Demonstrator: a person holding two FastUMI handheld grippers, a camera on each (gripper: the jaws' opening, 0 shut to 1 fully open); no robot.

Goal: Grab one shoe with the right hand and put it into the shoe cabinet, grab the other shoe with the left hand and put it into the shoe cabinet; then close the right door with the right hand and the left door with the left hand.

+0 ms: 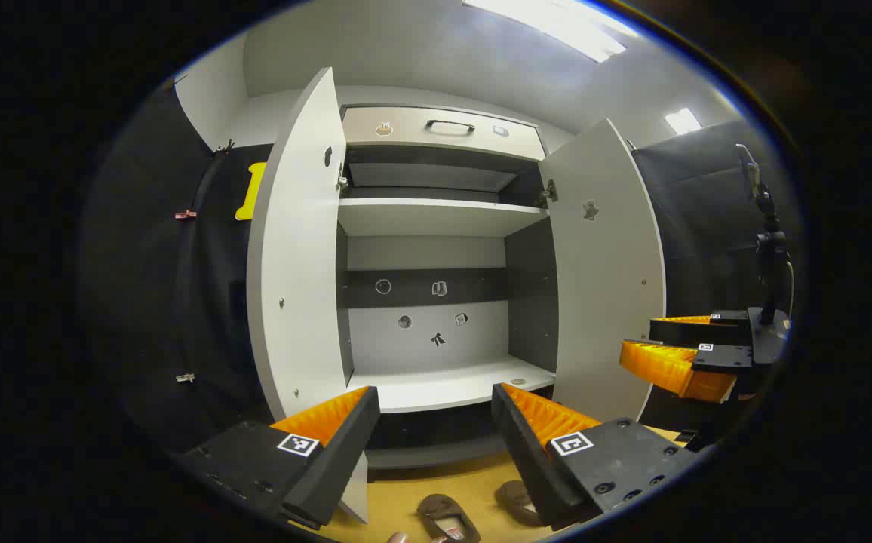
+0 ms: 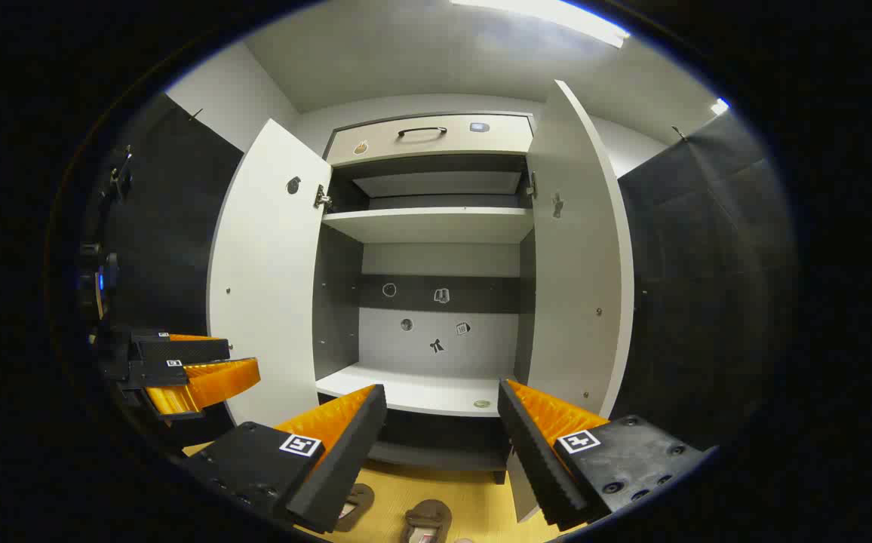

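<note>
Both spread wide, gripping nothing: left gripper [image 1: 434, 422], right gripper [image 2: 442, 422]. Just below, two brown shoes [image 1: 447, 516] side by side on the yellow floor [image 1: 406, 490], long axes toward the shoe cabinet [image 1: 436, 219]. Beyond, left door [image 1: 296, 249] and right door [image 1: 606, 264] swung open, flanking the bare lower shelf [image 1: 443, 388].
</note>
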